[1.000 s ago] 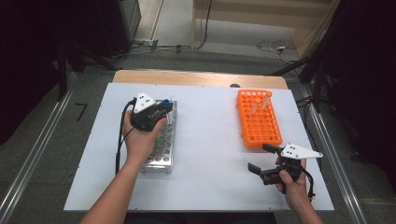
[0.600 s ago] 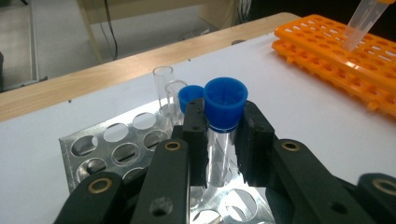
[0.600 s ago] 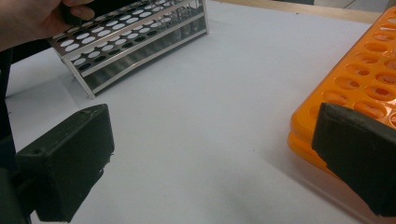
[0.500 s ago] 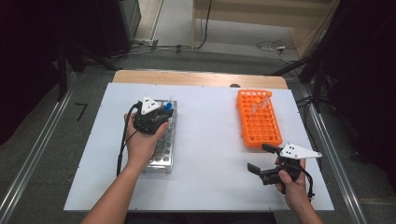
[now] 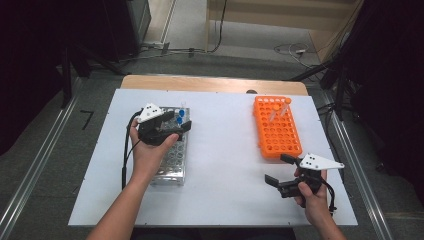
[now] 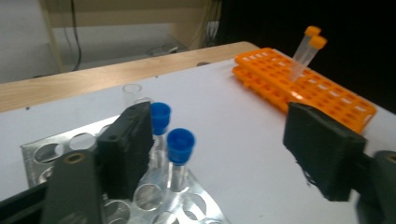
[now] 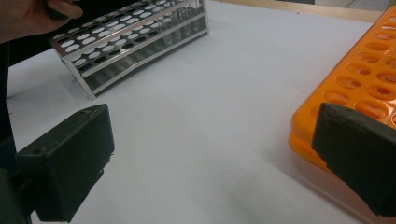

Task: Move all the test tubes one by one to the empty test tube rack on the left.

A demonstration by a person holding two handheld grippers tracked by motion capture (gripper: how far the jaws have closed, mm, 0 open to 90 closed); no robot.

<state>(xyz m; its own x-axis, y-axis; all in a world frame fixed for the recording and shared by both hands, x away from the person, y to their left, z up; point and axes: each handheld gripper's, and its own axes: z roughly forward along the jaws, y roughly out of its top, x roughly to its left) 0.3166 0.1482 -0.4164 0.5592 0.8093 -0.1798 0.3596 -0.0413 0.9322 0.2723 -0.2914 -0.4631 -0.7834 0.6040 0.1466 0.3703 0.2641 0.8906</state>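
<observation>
Blue-capped tubes [image 6: 180, 140] in silver rack [image 5: 170, 167]; orange rack [image 5: 276, 132].

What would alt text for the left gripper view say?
The left gripper, jaws just opened, sits over a metal rack holding two blue-capped tubes, one standing free between the jaws. Beyond, an orange rack holds two orange-capped tubes.

Black claws [image 5: 176, 126], grey three-cornered plates

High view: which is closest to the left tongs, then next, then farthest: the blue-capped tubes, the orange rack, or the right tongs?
1. Blue-capped tubes: in the metal rack, right beside the left tongs.
2. Orange rack: across the table, on the right.
3. Right tongs: near the front right edge, open.
</observation>
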